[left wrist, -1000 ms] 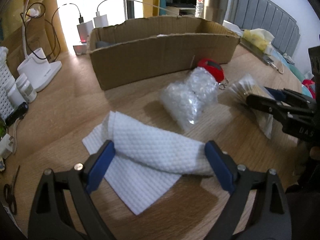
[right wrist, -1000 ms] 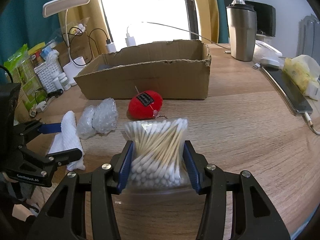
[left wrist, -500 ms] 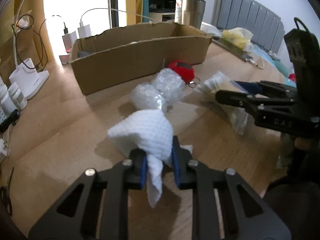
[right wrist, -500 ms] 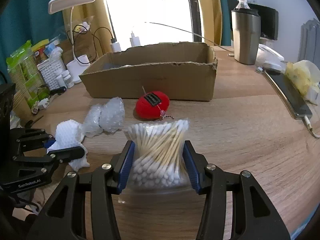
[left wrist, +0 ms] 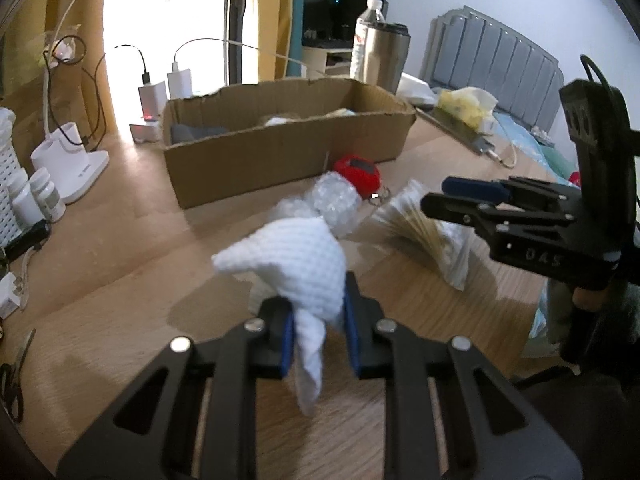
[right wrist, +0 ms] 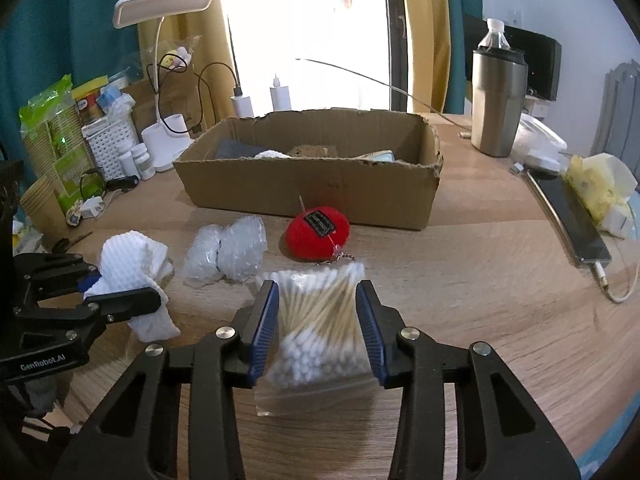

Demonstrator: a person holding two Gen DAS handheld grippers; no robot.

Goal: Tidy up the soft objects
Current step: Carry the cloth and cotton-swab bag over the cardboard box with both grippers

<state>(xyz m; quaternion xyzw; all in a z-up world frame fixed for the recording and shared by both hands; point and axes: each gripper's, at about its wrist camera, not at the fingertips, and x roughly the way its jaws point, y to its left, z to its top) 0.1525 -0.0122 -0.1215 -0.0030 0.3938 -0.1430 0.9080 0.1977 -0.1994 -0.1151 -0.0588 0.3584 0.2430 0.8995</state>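
White waffle cloth bunched, clamped in left gripper fingers; right gripper fingers squeeze cotton-swab bag.

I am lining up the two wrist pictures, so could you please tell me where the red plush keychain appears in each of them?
Left wrist view: the red plush keychain sits a little above centre, just before the cardboard box, behind the bubble wrap.
Right wrist view: it lies near the centre, in front of the box, right of the bubble wrap.
Shared landmark: the steel tumbler beyond the box.
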